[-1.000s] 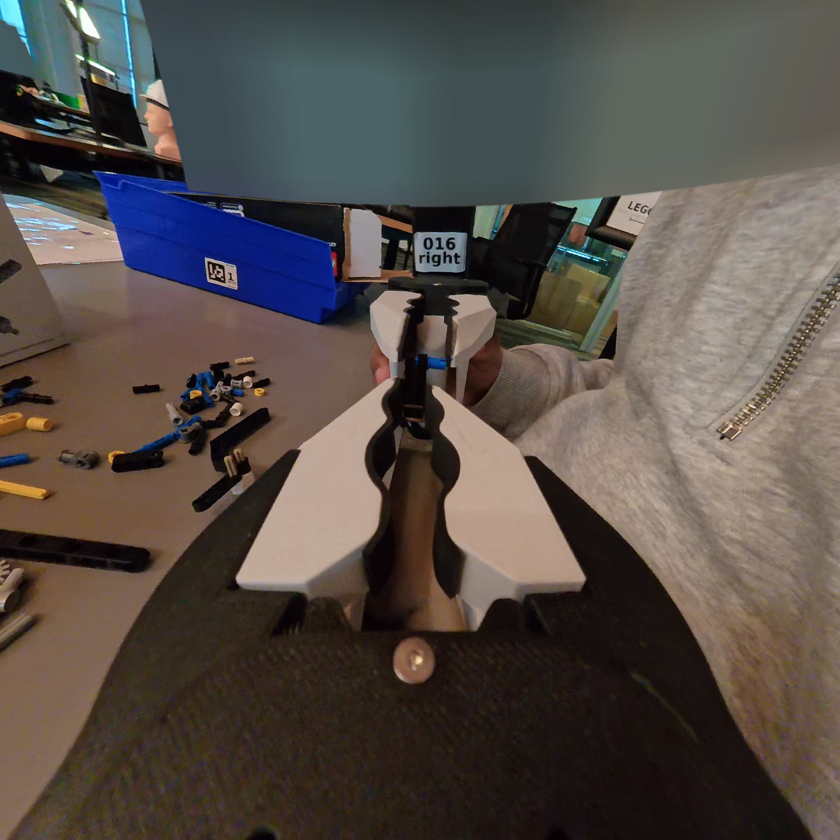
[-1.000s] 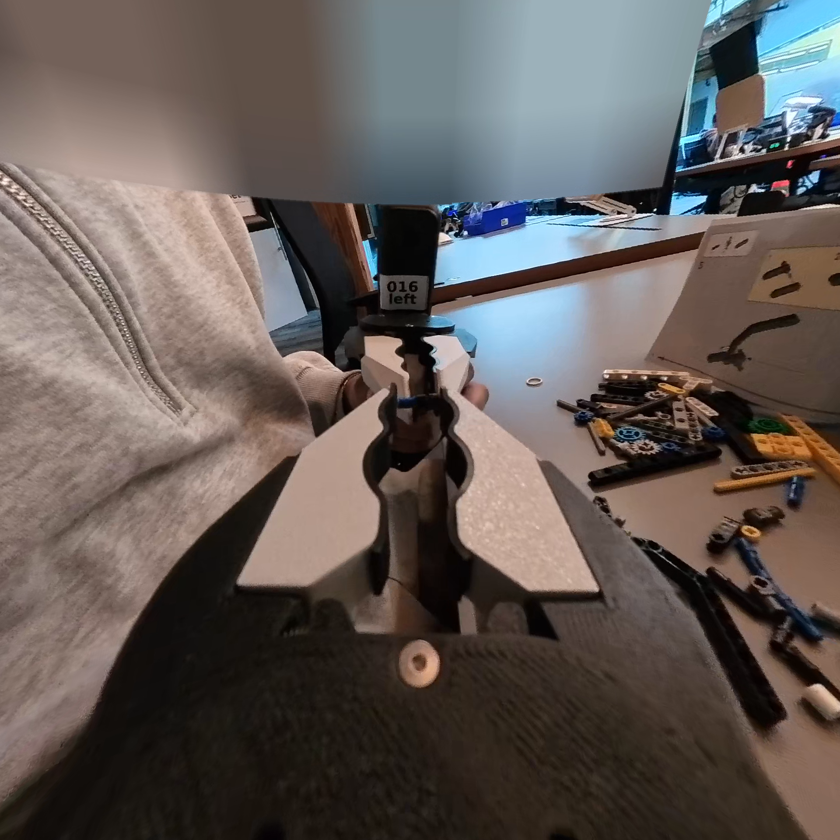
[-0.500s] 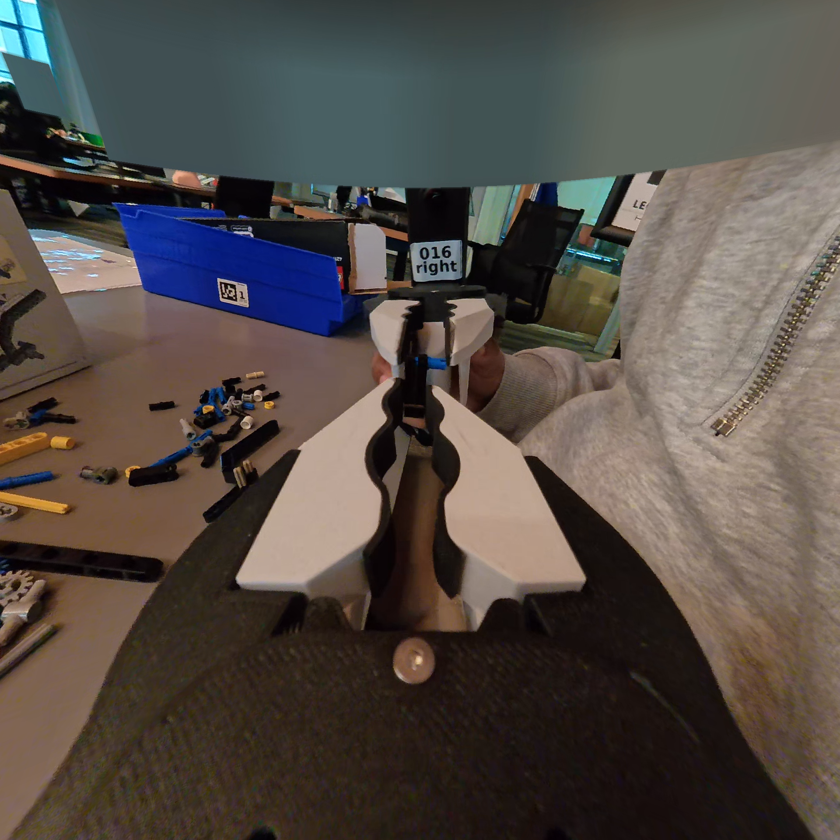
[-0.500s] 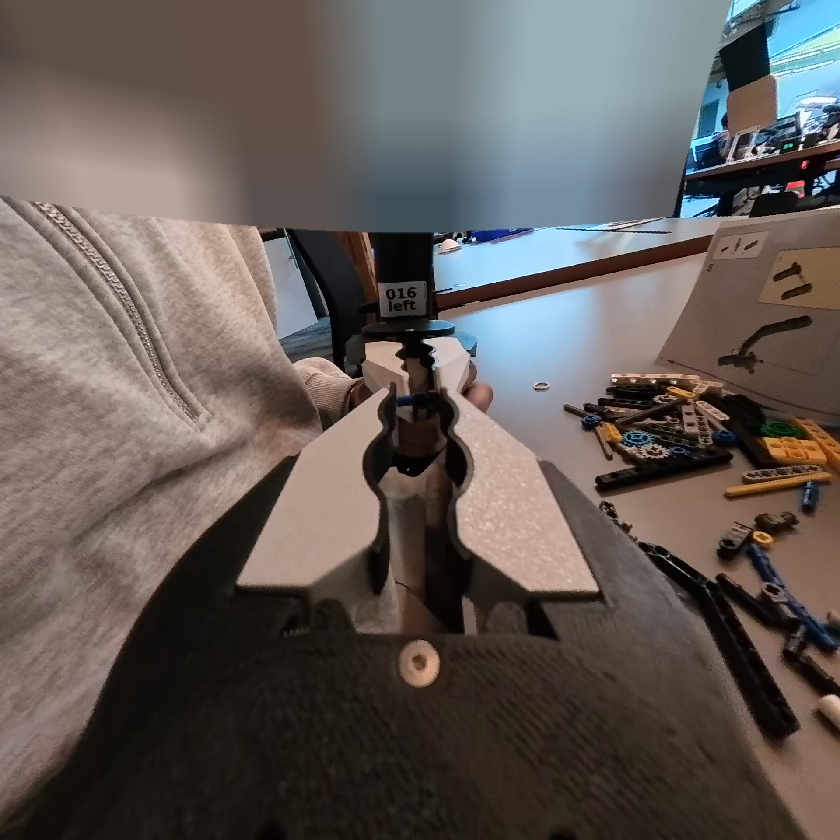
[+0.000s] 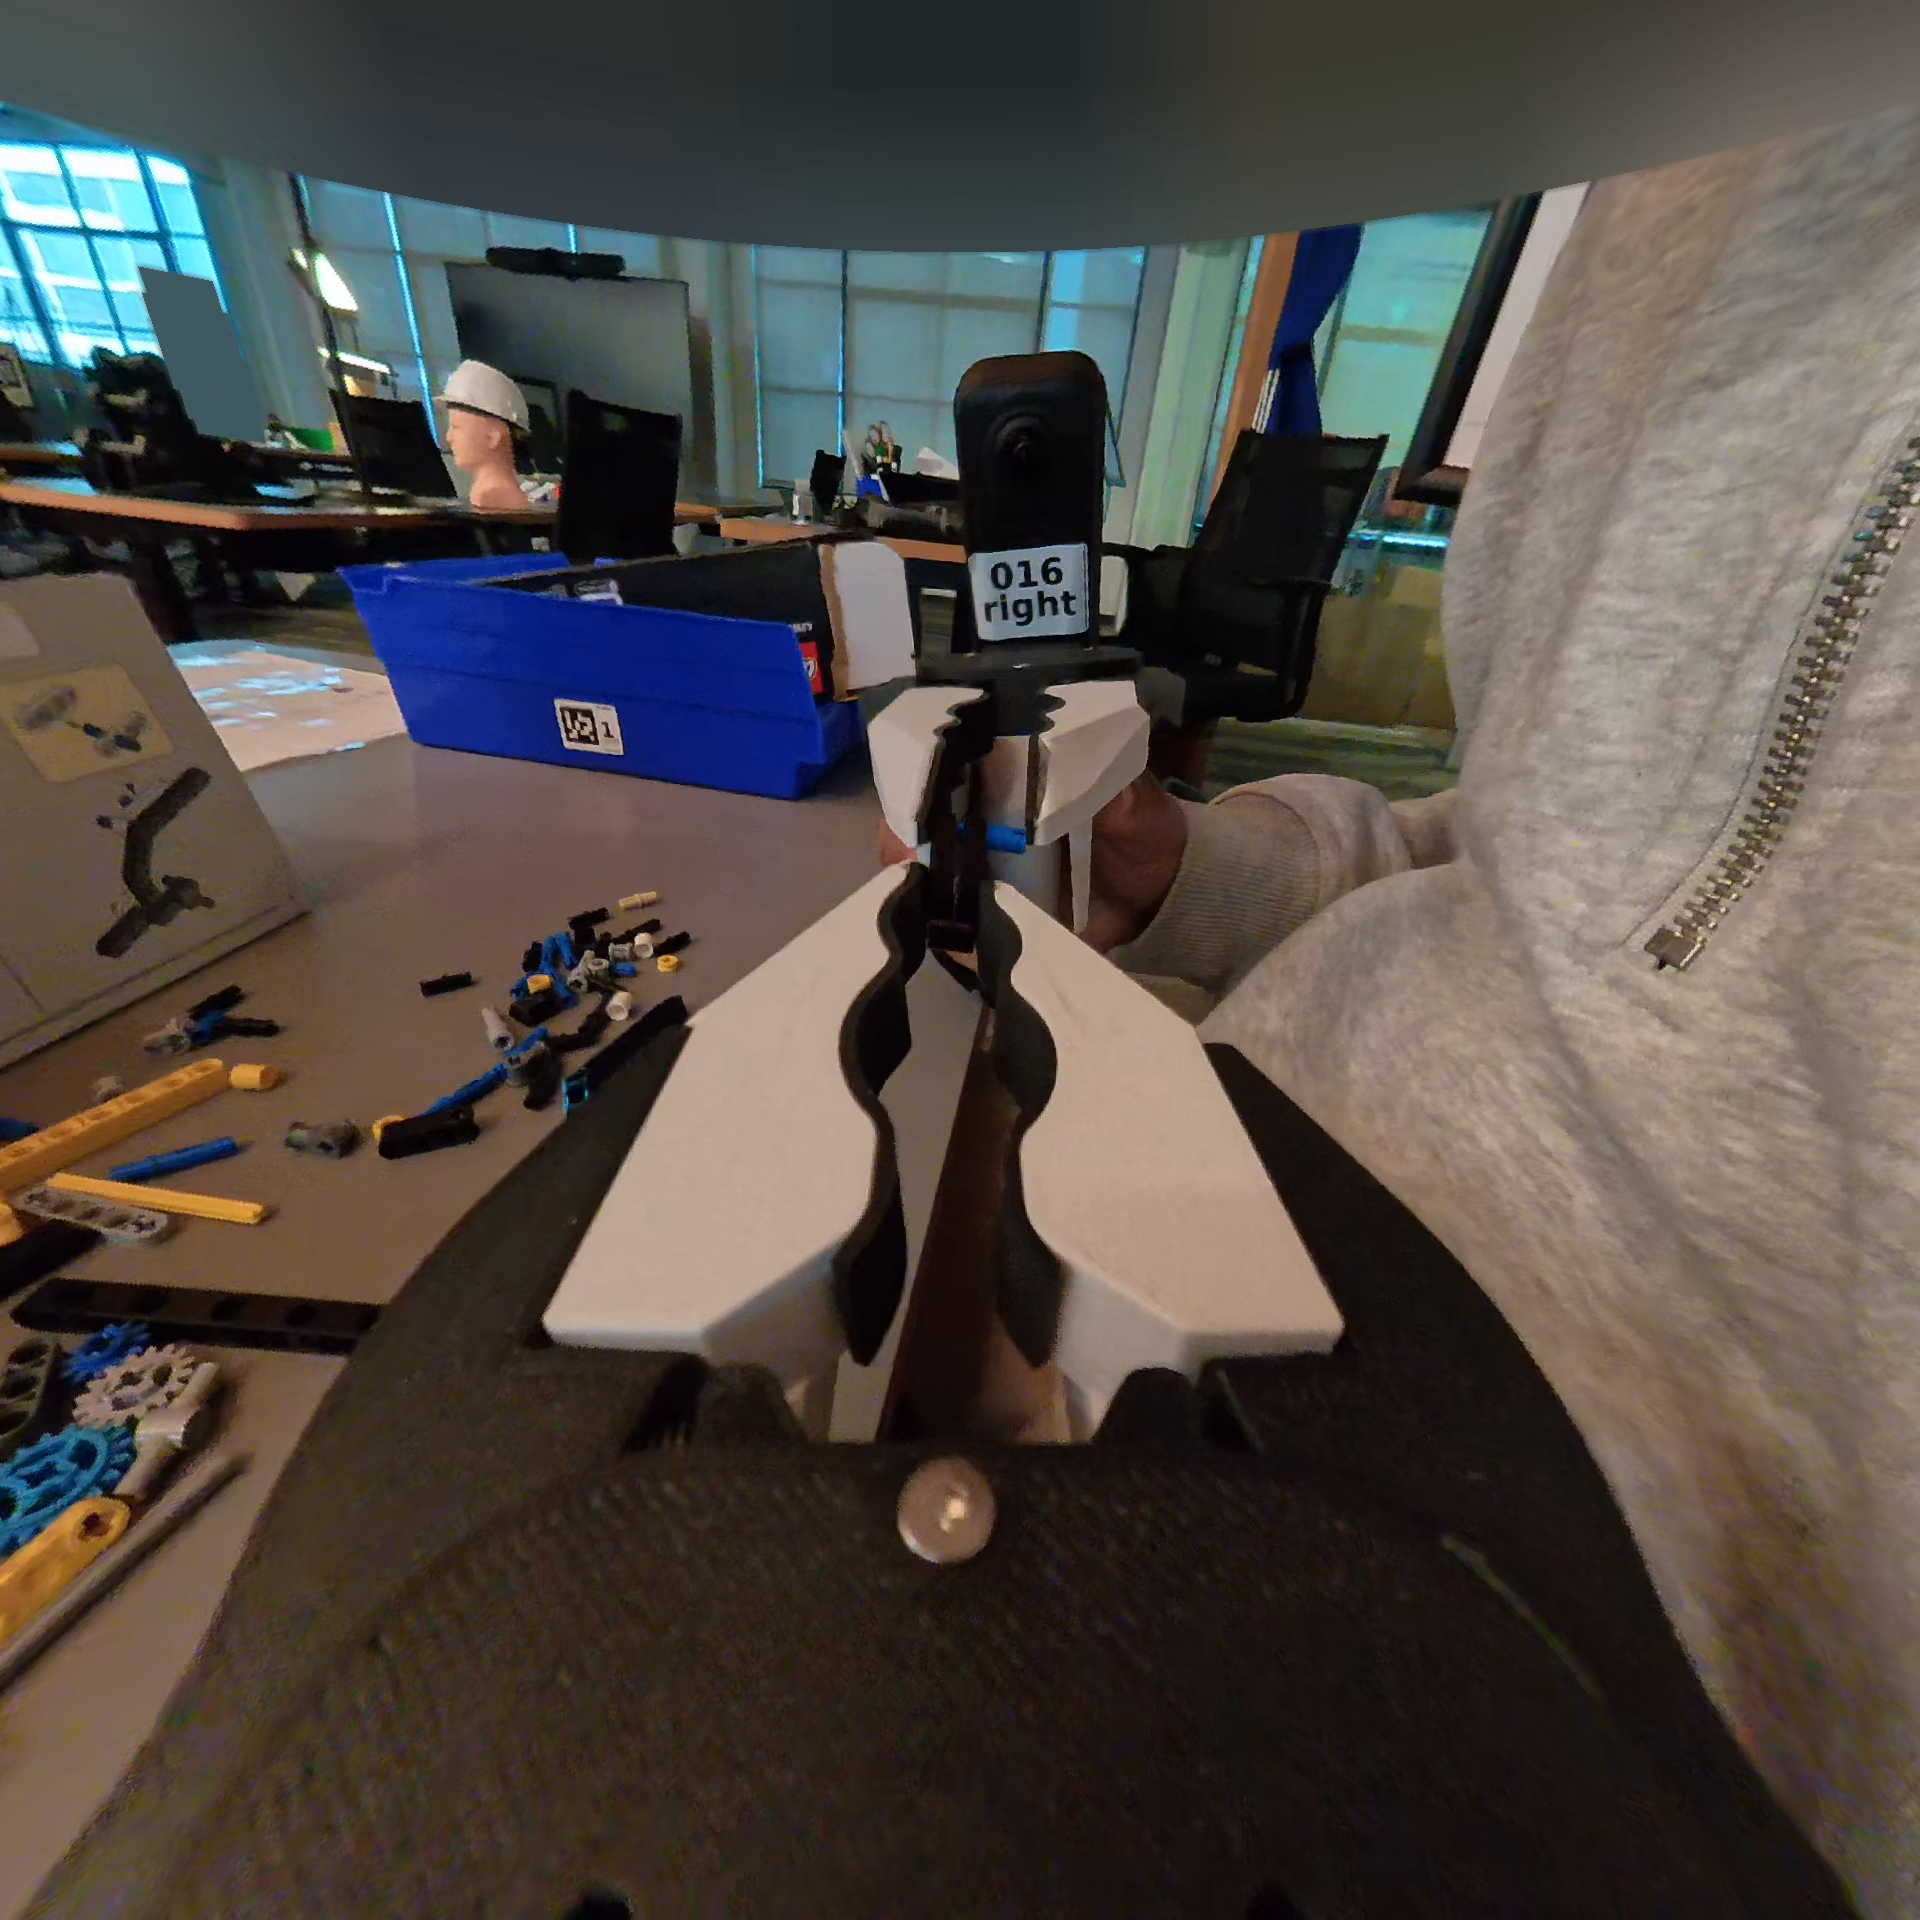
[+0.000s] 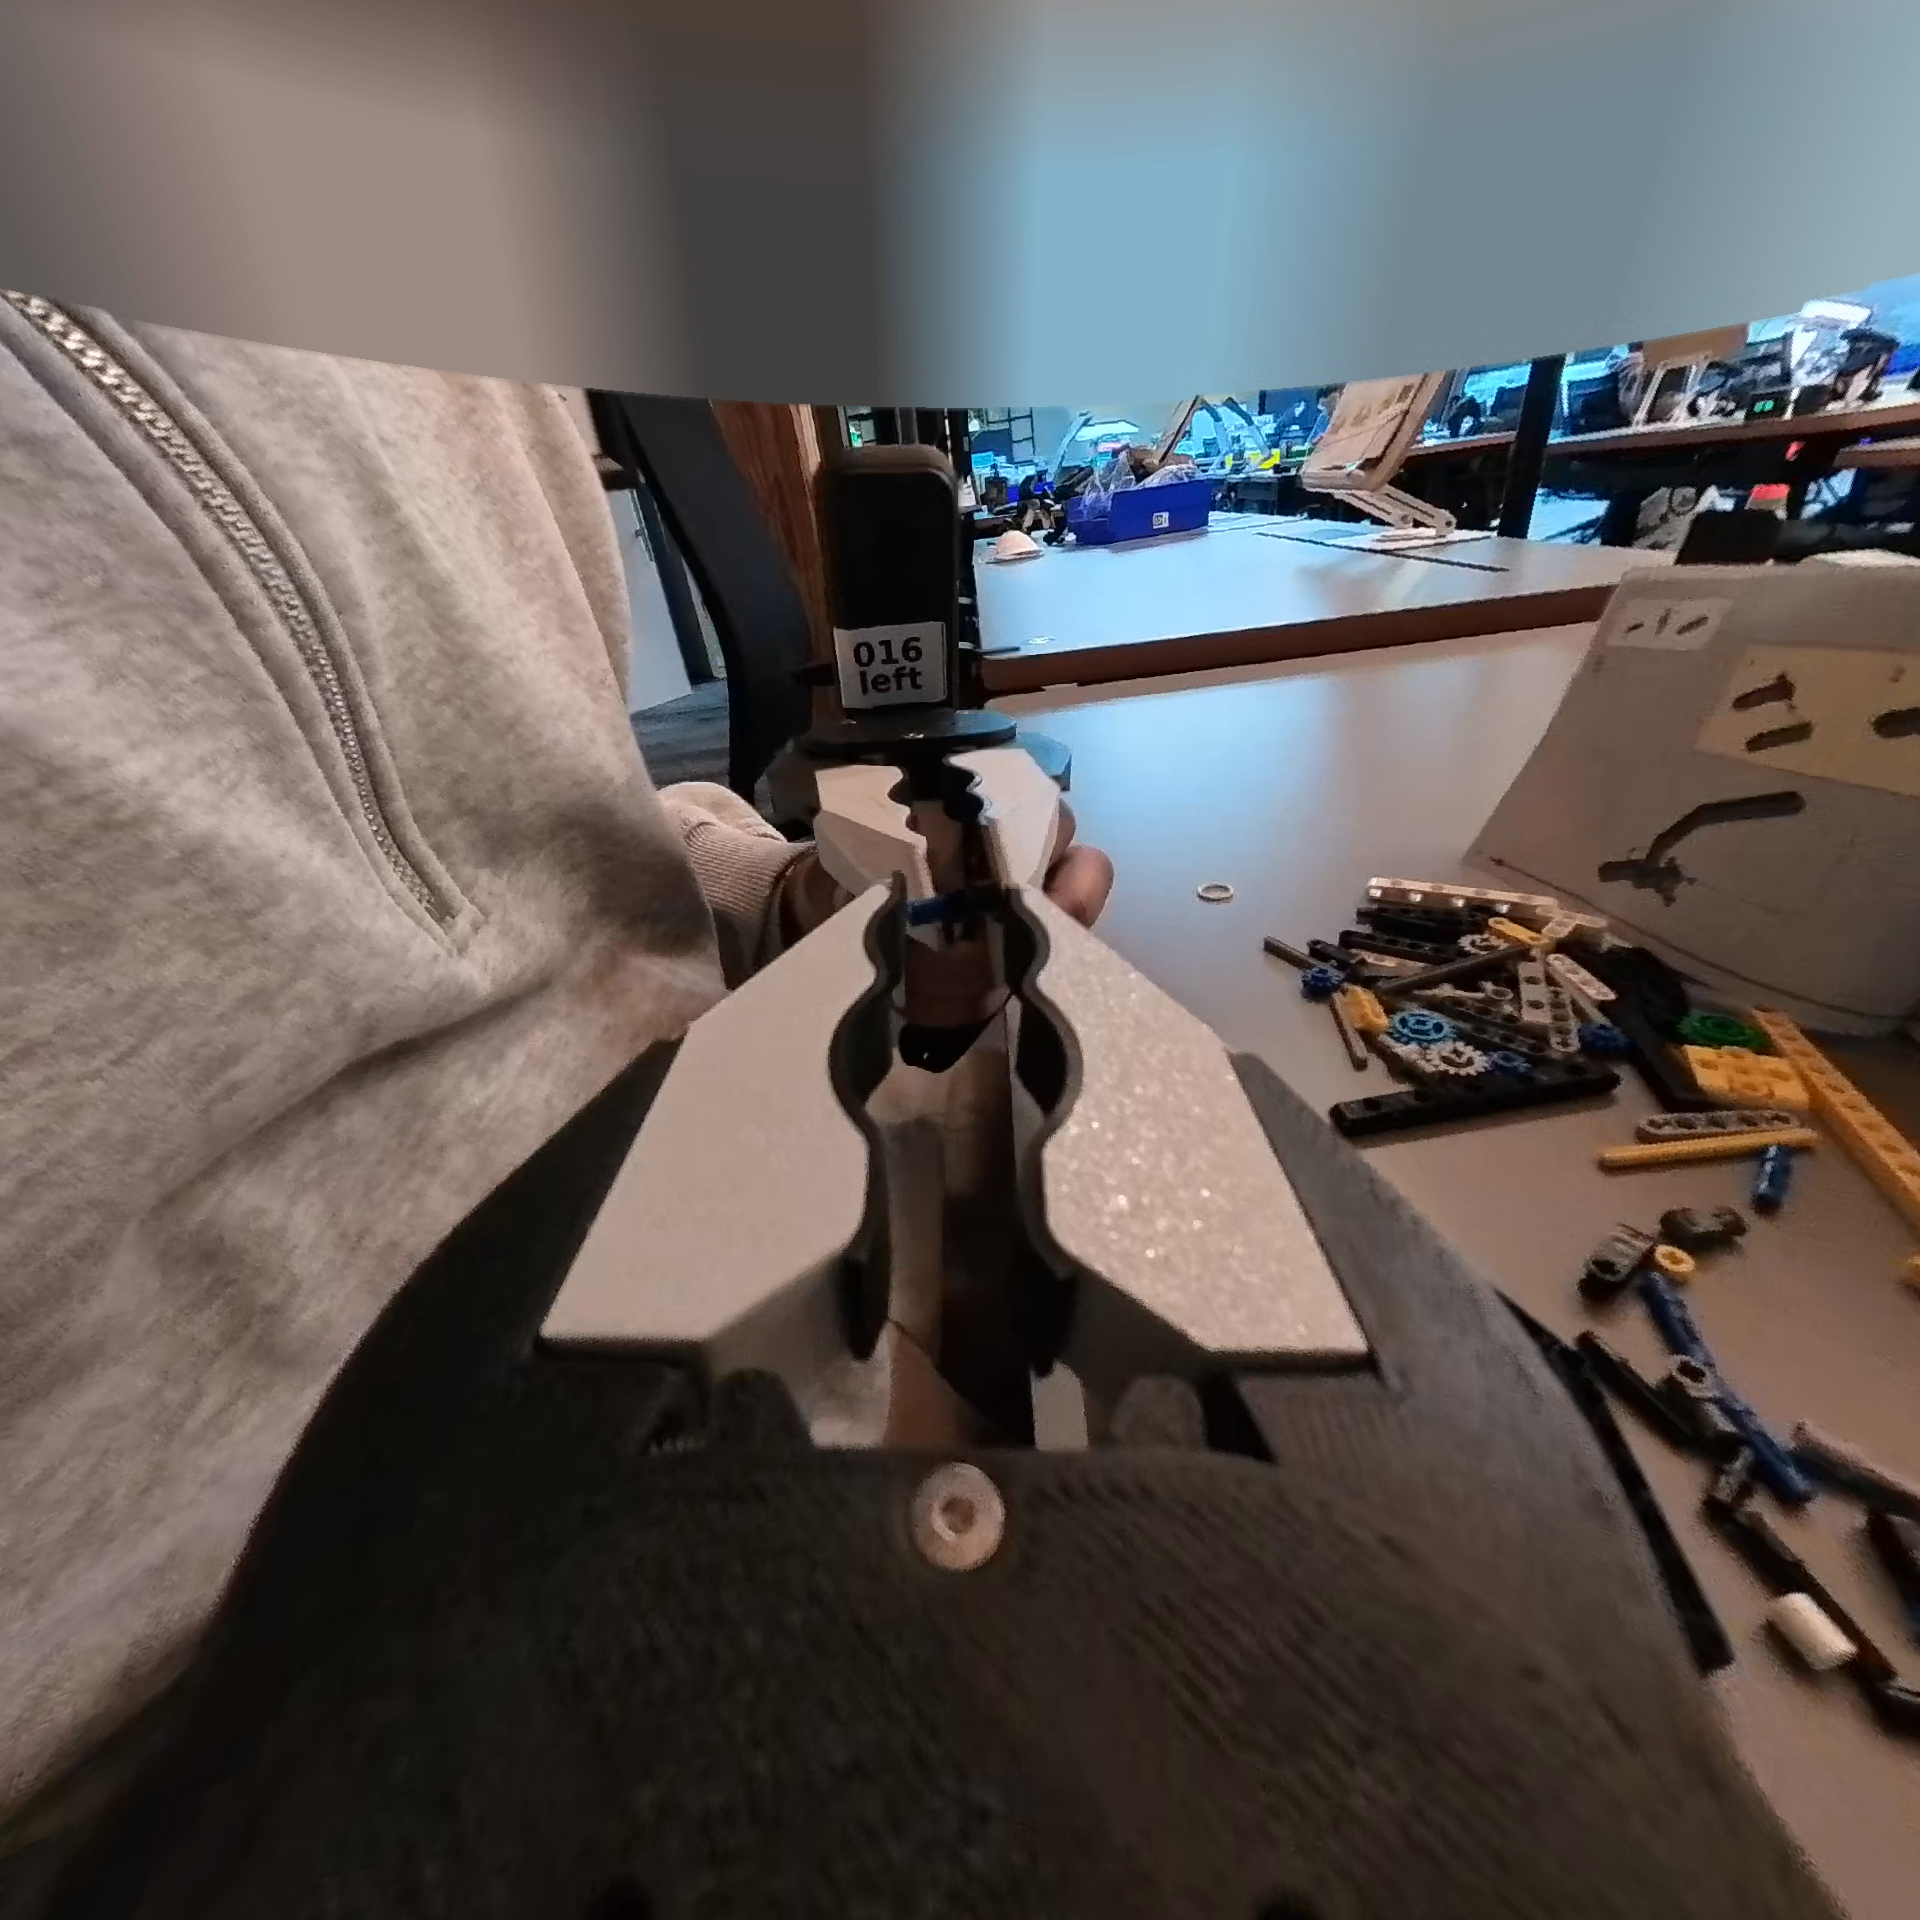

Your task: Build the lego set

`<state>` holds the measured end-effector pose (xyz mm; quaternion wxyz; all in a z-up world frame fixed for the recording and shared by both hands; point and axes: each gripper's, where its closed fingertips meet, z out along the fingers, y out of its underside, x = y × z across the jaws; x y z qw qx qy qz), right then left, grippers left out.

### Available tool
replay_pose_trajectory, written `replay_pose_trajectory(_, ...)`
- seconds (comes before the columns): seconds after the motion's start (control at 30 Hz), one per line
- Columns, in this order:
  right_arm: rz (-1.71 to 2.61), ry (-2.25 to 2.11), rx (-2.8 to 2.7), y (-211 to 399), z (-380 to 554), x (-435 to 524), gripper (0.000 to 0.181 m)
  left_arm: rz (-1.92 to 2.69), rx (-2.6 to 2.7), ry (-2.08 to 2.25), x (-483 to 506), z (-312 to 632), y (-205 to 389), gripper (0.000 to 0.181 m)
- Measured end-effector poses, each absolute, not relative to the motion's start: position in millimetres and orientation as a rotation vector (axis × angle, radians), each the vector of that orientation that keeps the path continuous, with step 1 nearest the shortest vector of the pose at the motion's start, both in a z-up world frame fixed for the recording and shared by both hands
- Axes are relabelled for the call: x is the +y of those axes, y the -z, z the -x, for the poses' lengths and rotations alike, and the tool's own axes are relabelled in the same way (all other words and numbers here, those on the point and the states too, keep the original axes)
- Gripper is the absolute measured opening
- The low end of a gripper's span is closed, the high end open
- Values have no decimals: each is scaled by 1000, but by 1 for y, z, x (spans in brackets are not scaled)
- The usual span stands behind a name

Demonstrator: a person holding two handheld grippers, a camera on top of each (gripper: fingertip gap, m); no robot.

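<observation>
We see a grey table (image 5: 499, 831) in a large office, with a blue bin (image 5: 623, 675) at its far side. Loose lego pieces (image 5: 561, 987) lie scattered on it, beside a propped instruction sheet (image 6: 1745, 790). The left gripper (image 5: 951, 894) and the right gripper (image 6: 951, 904) meet tip to tip above the table edge. Both have their jaws narrow, each pinching a small black lego part (image 5: 951, 925) with a blue pin (image 5: 1003, 833). Which gripper holds which piece, we cannot tell.

Tall windows (image 5: 914, 353) line the far wall of an open workroom. Long desks (image 5: 239, 514) carry dark monitors (image 5: 618, 478). A black mesh chair (image 5: 1262, 582) stands nearby.
</observation>
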<state>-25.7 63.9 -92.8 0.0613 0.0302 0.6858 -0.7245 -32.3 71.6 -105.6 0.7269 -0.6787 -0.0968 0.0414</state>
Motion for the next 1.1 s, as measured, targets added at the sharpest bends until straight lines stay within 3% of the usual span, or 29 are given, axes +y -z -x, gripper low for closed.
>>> replay_pose_trajectory(1.0,-66,2283,2100,88,30,60,14,1503,-191,-191,69,35,100,7)
replay_pose_trajectory(1.1,-105,2306,2117,88,37,62,29,1505,-187,-202,69,35,100,6)
